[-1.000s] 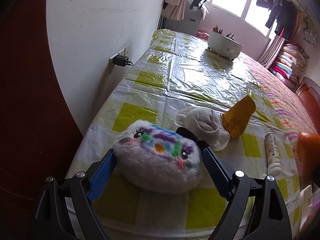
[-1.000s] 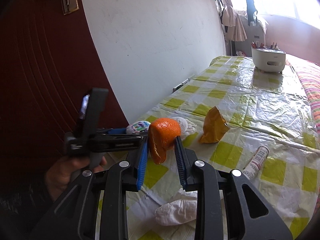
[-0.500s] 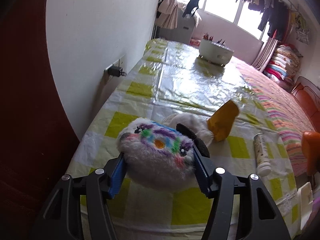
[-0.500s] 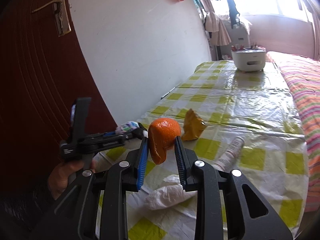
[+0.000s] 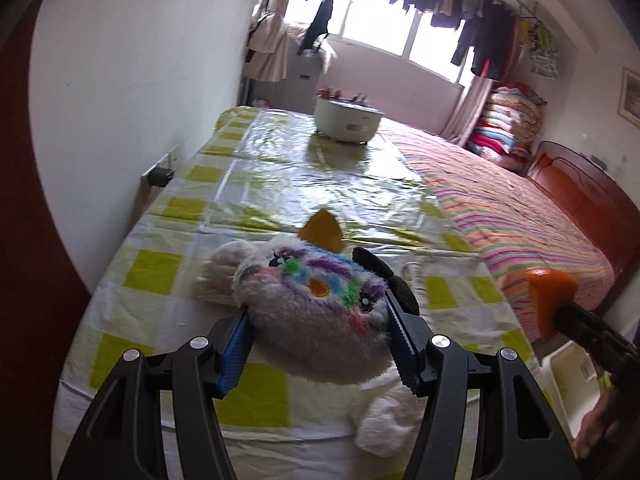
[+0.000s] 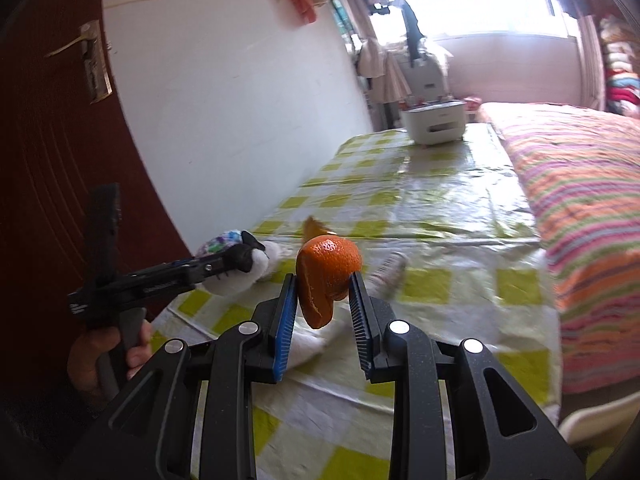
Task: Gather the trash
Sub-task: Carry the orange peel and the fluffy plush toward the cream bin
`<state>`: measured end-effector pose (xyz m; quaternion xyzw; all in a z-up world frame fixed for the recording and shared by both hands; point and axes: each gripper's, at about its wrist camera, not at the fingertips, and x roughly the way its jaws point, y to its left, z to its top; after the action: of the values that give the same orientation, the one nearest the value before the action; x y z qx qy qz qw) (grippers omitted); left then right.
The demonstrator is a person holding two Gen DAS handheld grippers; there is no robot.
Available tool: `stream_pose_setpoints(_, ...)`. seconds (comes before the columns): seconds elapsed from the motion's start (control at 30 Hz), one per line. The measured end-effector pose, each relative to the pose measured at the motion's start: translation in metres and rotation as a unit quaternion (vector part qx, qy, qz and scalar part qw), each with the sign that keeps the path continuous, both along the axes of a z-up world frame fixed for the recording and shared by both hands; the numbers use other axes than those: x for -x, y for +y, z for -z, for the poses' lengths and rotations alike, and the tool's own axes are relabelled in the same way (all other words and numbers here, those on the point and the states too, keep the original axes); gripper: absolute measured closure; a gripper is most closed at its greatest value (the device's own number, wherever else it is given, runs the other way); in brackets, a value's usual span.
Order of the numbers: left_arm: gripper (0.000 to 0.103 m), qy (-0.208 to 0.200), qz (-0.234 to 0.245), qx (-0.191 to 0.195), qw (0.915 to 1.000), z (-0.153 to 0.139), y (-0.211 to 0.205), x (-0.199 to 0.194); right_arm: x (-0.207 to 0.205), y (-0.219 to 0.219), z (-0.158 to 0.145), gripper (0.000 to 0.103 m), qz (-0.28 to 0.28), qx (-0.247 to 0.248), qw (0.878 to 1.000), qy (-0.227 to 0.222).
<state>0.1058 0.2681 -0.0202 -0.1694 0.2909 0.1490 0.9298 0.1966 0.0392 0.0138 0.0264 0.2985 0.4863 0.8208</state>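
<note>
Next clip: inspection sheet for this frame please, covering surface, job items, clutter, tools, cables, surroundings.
Surface: table under glossy yellow-checked cover.
Job's things: orange peel in right tool; yellow scrap, crumpled tissue on table.
Clutter: plush toy in left tool; white tube; white pot.
Tools: both shut on loads, lifted.
Cables: plug in wall socket.
Surroundings: striped bed, window, red door.

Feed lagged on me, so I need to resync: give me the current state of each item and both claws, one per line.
left claw: shut on the plush toy
plush toy: held, lifted off the table
right claw: shut on the orange peel
orange peel: held in the air between the blue pads
yellow wrapper: lying on the table
white tube: lying on its side, blurred
crumpled tissue: lying near the table's front edge
white pot: upright at the far end
</note>
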Motion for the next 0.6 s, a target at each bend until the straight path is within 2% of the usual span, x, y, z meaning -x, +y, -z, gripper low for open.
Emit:
stream_pose_setpoints(0.3, 0.045, -0.006, 0.078, -0.007, 0.9969, -0.003, -0.059, -0.026, -0.003, -0.058, 0.014, 0.077, 0.070, -0.009, 0.997, 0.010)
stream_pose_setpoints(0.6, 0.044, -0.022, 0.152, -0.022, 0.9879, -0.005, -0.117, -0.043, -0.005, -0.119, 0.022, 0.077, 0.149, -0.028, 0.988, 0.017)
